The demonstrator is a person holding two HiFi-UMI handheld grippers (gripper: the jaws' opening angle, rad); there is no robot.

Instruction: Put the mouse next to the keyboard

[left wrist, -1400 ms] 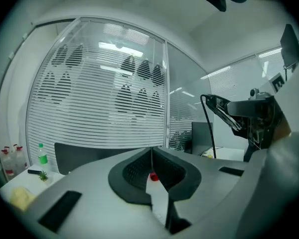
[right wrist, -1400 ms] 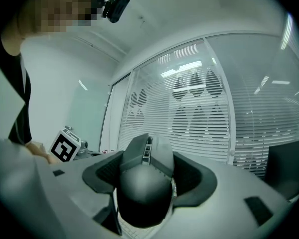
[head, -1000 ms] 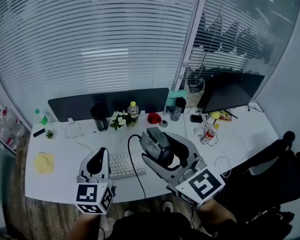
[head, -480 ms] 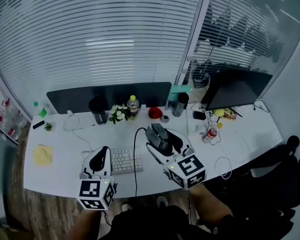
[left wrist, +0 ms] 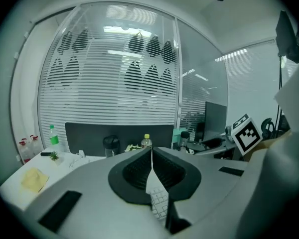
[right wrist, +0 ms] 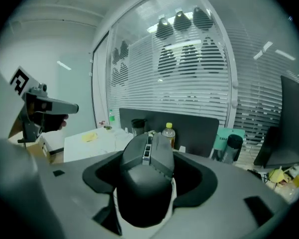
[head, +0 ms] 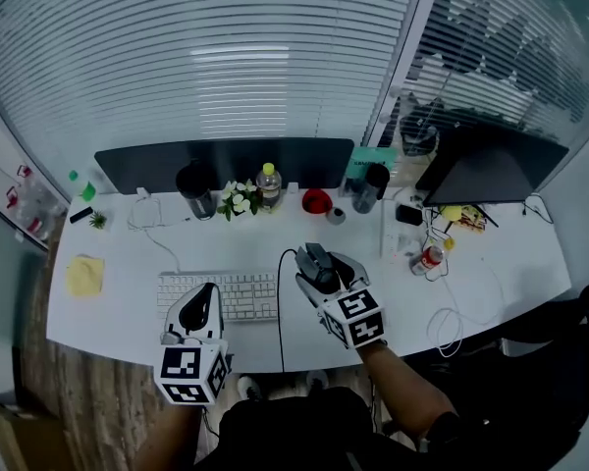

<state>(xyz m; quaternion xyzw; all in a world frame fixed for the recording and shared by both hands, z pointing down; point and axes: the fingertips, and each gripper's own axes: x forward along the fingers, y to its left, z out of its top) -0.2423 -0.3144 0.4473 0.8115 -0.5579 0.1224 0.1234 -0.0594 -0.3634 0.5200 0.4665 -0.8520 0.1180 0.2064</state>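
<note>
Left tongs (head: 200,300): jaws together, pads meet in a line, nothing between them. They sit over the near edge of the white keyboard (head: 238,293); its keys show just under the tips in the left gripper view. Touching or hovering, can't tell.

The keyboard lies flat on the white surface (head: 128,312), long axis running left to right. Most of it extends to the right of the left tongs, and its right end stops just short of the right tongs.

The black cable (head: 280,312) runs off the near edge of the surface between the keyboard's right end and the right tongs.

Right tongs (head: 319,265): jaws wide and clamped on the dark mouse (right wrist: 145,171), one pad on each flank. The mouse's long axis lies along the tongs, nose and scroll wheel pointing away from the person toward the back partition (head: 226,165). It sits low, near the surface. Contact can't be told.

Key relation: the keyboard's right end lies just left of the held mouse, well apart from the left tongs' tips. The right hand has the mouse, so the placing is its job. Judgement: set it straight down, parallel to the keyboard's short side, with the cable kept clear.
</note>
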